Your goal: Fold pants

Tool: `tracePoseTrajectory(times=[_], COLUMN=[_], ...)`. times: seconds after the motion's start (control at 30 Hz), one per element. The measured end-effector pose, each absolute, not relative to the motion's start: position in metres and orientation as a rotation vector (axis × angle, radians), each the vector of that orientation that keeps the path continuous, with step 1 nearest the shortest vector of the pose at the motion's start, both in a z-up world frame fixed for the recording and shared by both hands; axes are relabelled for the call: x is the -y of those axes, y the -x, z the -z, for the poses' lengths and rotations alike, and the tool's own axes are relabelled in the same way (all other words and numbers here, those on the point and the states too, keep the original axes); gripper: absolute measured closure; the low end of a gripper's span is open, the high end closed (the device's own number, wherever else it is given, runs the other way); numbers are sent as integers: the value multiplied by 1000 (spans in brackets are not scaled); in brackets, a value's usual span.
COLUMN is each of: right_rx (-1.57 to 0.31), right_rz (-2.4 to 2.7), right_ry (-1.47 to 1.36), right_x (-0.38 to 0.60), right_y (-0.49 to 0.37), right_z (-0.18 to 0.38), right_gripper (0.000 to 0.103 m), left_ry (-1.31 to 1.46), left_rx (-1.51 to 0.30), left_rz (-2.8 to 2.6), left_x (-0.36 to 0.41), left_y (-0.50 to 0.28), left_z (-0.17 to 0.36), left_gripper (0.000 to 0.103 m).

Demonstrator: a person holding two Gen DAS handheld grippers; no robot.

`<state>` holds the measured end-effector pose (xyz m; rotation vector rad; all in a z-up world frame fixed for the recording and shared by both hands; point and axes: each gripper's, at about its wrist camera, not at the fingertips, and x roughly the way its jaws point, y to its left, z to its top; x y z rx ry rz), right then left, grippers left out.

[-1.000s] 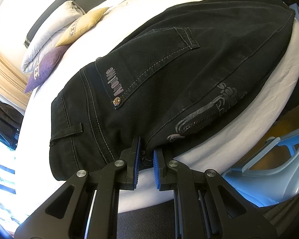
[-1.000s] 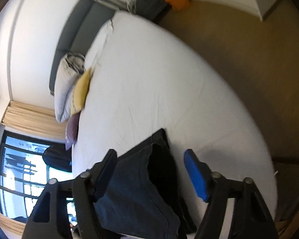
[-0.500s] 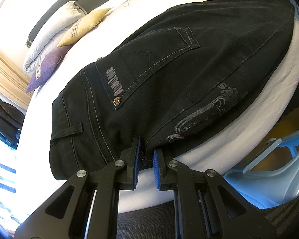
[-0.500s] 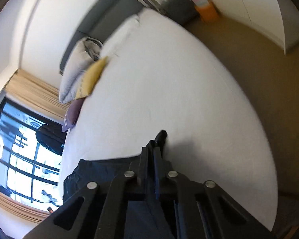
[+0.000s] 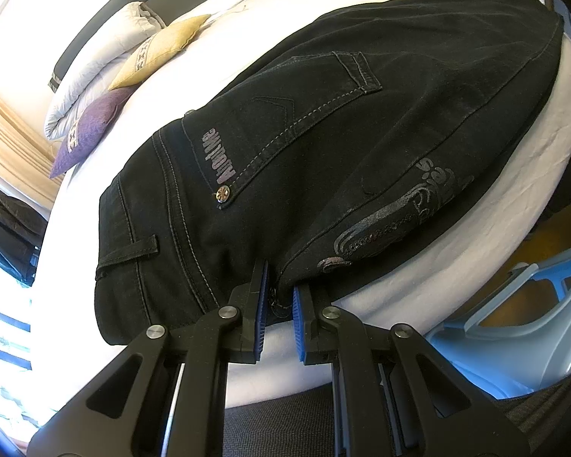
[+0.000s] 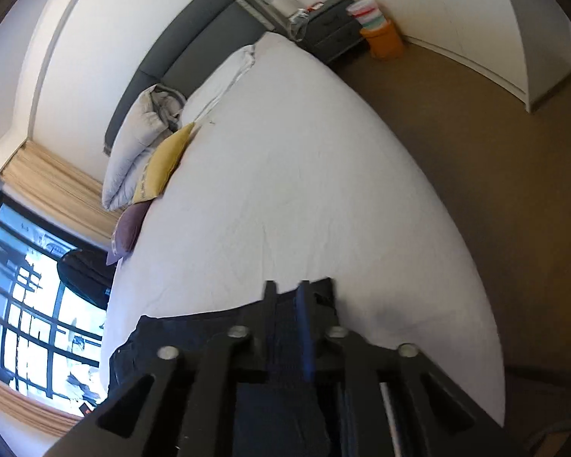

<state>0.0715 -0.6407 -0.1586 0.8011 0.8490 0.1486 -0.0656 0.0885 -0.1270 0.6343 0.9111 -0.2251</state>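
Black jeans (image 5: 323,133) lie folded lengthwise on the white bed (image 5: 476,259), back pocket and grey print facing up. At the near edge of the jeans, by the seat seam, my left gripper (image 5: 278,278) is shut, blue pads pinching a fold of denim. In the right wrist view the leg end of the jeans (image 6: 194,327) lies at the near edge of the bed (image 6: 304,171). My right gripper (image 6: 287,293) holds dark denim between its narrow-set fingers; its jaws are opening slightly, with the fabric still pressed between them.
A grey duvet, a yellow cushion (image 6: 163,163) and a purple cushion (image 6: 127,228) lie at the headboard end. A light blue plastic stool (image 5: 514,323) stands beside the bed. A dark nightstand (image 6: 331,34) and an orange bin (image 6: 384,38) stand on the brown floor.
The right gripper went from wide open around the leg end to closed on it, and its view rolled. The left gripper kept its grip and did not move.
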Motion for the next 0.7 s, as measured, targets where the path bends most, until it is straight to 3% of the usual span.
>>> tracePoseTrajectory(times=[0.03, 0.23, 0.33, 0.53, 0.7], right_rx=[-870, -998, -1027, -943, -661], right_rz=[-155, -214, -263, -246, -310], right_ry=[-835, -896, -841, -762, -707], right_x=[644, 637, 623, 612, 609], right_y=[-71, -84, -88, -89, -70], right_z=[163, 188, 190, 175, 136], right_gripper=[69, 69, 91, 97, 98], left_ry=[-634, -636, -637, -637, -639], left_rx=[-912, -911, -911, -910, -906], left_rz=[225, 217, 218, 217, 216], left_x=[-88, -87, -87, -86, -86], left_y=[65, 65, 65, 65, 65], left_z=[127, 127, 128, 126, 126], left_gripper=[92, 92, 92, 92, 92])
